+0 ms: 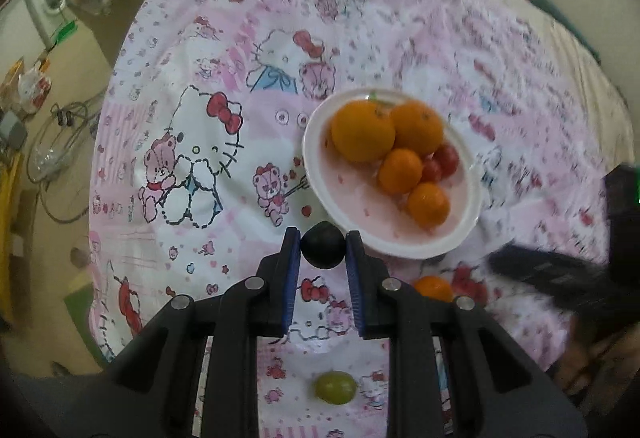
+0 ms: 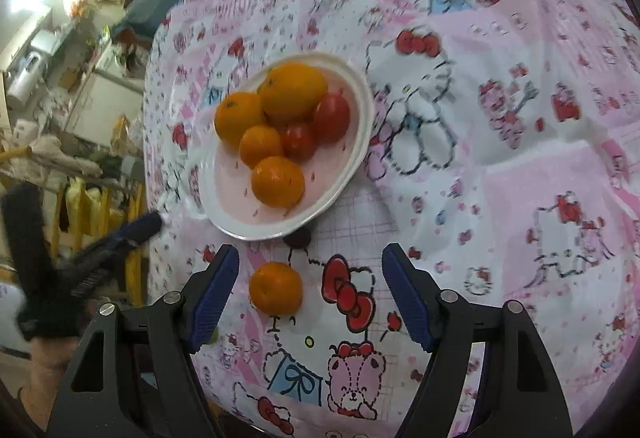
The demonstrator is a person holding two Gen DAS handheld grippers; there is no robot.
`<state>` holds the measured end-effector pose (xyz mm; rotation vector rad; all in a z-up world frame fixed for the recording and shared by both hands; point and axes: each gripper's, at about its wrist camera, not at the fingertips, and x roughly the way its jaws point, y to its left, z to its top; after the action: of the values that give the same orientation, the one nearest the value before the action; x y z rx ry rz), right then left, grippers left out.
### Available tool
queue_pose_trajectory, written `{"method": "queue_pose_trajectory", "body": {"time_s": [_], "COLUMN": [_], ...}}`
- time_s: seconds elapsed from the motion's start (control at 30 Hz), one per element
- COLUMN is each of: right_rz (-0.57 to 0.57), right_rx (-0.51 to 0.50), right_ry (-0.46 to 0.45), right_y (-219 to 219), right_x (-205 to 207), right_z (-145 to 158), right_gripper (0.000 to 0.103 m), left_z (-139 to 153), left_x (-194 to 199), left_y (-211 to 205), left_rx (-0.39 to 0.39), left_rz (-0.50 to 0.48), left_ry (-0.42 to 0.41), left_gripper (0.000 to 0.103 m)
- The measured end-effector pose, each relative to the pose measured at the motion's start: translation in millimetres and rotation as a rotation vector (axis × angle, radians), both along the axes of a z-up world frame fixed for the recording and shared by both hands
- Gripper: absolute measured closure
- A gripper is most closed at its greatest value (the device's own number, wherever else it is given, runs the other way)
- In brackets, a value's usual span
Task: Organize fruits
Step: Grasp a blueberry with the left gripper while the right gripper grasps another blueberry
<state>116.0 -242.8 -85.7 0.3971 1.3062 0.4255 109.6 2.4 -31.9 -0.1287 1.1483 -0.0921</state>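
My left gripper (image 1: 322,238) is shut on a small dark round fruit (image 1: 322,252), held above the cloth beside the near rim of a white plate (image 1: 312,158). The plate holds several oranges (image 1: 362,132) and two red tomatoes (image 1: 446,158). In the right wrist view, my right gripper (image 2: 311,252) stands open over a small loose orange (image 2: 276,288). This orange lies between the fingers, nearer the left one, and the pads do not touch it. The plate (image 2: 240,206) sits just beyond it. A green grape (image 1: 335,387) lies on the cloth under my left gripper.
A pink cartoon-print cloth (image 1: 208,118) covers the round table. A small dark round thing (image 2: 298,238) lies by the plate's near rim. Blurred, the left gripper (image 2: 132,234) shows at the left. Beyond the table's left edge are cluttered floor, cables and a washing machine (image 1: 50,0).
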Motion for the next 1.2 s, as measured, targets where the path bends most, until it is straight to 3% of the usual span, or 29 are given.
{"method": "queue_pose_trajectory", "body": {"time_s": [0.2,0.63,0.7,0.97,1.2], "right_rz": [0.116,0.193,0.212,0.222,0.149], "right_rx": [-0.088,-0.185,-0.223,-0.193,-0.155], "right_ry": [0.019,-0.008,-0.042,-0.038,-0.036], "right_y": [39.0,65.1,70.1,60.9,27.0], "right_x": [4.2,21.0,20.4,12.7,-0.5], "right_z": [-25.6,-40.4,-40.7,-36.3,-20.7], "right_gripper": [0.058,0.068,0.078,0.079,0.079], "left_z": [10.9,12.1,12.6,5.3,1.3], "left_x": [0.9,6.5,6.8,9.6,10.7], "left_y": [-2.5,-1.3,-3.4,0.2,3.3], "left_rx": [-0.028,-0.112,-0.104,-0.078,-0.078], "left_rz": [-0.004,0.012,0.009,0.026,0.041], "left_ry": [-0.042,-0.017,-0.022,-0.012,-0.003], "left_gripper": [0.084,0.084,0.084,0.084,0.084]}}
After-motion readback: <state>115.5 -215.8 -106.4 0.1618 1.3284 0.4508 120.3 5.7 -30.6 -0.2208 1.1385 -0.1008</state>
